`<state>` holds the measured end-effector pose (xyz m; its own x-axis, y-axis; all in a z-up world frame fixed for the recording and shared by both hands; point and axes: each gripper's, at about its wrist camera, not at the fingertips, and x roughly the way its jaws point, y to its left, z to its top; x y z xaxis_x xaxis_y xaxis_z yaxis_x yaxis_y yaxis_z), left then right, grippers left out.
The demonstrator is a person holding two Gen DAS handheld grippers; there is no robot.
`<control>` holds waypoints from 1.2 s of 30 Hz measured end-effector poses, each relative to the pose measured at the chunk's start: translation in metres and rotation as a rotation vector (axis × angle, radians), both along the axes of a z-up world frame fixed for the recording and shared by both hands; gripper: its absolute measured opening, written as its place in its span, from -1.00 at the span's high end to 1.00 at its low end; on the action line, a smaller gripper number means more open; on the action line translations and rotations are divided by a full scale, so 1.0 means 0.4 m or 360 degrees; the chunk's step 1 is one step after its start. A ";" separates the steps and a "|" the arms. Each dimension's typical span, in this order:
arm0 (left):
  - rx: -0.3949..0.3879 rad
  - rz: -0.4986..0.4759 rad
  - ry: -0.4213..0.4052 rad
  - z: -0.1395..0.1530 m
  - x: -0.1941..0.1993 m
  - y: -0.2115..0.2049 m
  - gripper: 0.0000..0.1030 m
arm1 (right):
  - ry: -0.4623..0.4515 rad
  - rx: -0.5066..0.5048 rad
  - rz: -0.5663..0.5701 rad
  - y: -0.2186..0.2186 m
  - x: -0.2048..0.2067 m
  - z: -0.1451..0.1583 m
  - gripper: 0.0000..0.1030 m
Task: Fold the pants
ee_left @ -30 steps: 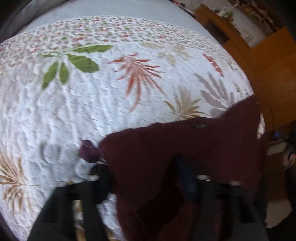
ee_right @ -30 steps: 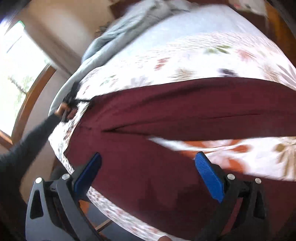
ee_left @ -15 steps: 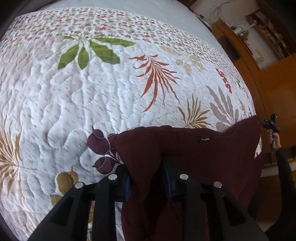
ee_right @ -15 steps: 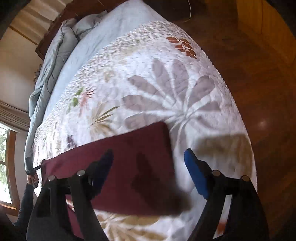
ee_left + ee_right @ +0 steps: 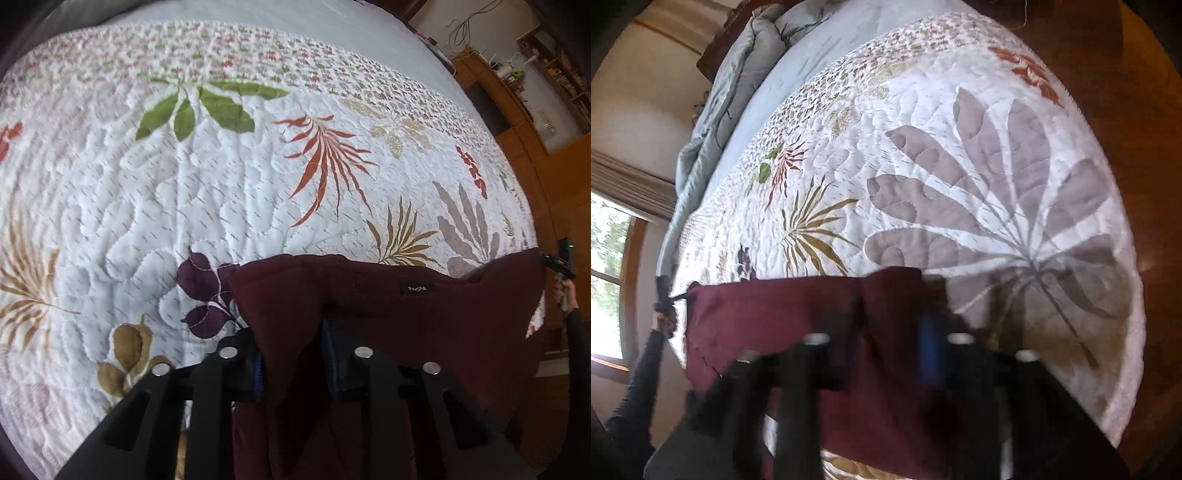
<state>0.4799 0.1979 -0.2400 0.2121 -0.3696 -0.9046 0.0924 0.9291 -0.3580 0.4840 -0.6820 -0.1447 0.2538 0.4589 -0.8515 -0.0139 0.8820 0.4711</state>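
Dark maroon pants (image 5: 424,314) lie along the near edge of a white leaf-print quilt (image 5: 221,184). My left gripper (image 5: 291,354) has its jaws closing, and the blue pads pinch a raised fold at one end corner of the pants. In the right wrist view, which is blurred, the pants (image 5: 775,321) stretch away to the left. My right gripper (image 5: 890,332) is closing too, with the other end corner of the pants squeezed between its fingers. The cloth below both grips is hidden by the grippers' bodies.
The quilt (image 5: 997,166) covers a bed, with a grey duvet (image 5: 738,92) bunched at the head. Brown wood floor (image 5: 1145,110) lies past the bed's corner. Wooden shelves (image 5: 517,122) stand beyond the bed. A window (image 5: 605,258) is at the left.
My right gripper swept along the pants to their end by the bed's corner, and its wide jaws came together on the cloth. The left jaws narrowed onto the pants' corner, staying in place.
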 end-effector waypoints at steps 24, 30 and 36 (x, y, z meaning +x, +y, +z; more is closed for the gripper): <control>-0.0299 0.0112 -0.0645 0.364 -0.586 0.042 0.69 | -0.0522 -0.0264 -0.0291 -0.012 -0.627 0.278 0.48; -0.0110 0.0119 -0.0394 0.191 -0.732 0.042 0.24 | -0.0398 -0.0308 -0.0460 0.006 -0.849 0.105 -0.08; 0.0016 0.0344 -0.0281 0.139 -0.850 0.117 -0.28 | -0.0316 -0.0088 -0.0817 -0.014 -0.985 0.070 -0.44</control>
<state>0.1401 0.2449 -0.1843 0.4399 -0.2897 -0.8501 -0.0485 0.9375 -0.3446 0.0901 -0.6875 -0.1165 0.5915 0.1900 -0.7836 0.3406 0.8220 0.4564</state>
